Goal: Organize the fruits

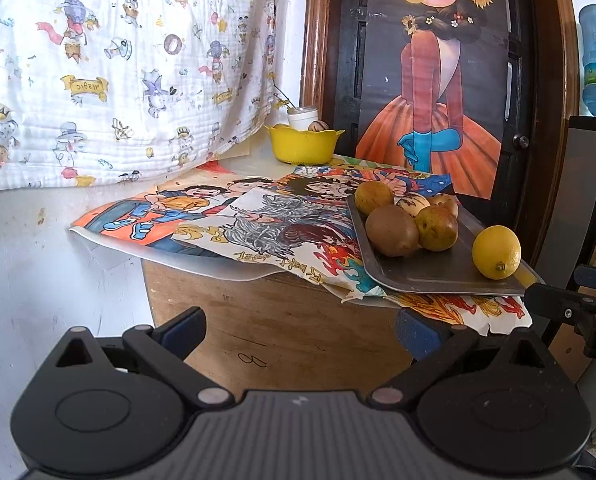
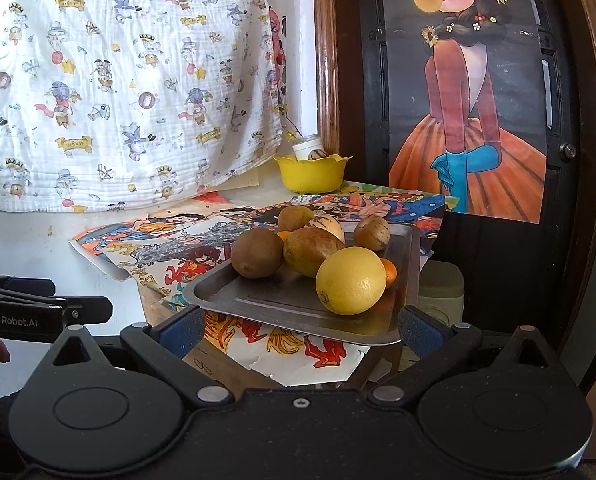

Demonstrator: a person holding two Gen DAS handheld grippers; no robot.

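**A wooden table under drawings, a tray and a bowl**

The wooden table [image 1: 274,320] is mostly covered by colourful cartoon drawings [image 1: 202,216] that overhang its near edge. A metal tray [image 2: 258,300] lies on the drawings at the near right corner, also jutting past the edge. A yellow bowl [image 1: 303,146] stands at the far end, near the wall.

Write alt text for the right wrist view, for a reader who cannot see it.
A metal tray on a table covered with cartoon drawings holds a lemon, a kiwi and several other fruits, just ahead of the open right tool. A yellow bowl stands behind, by a patterned cloth; the left tool shows at the left edge.
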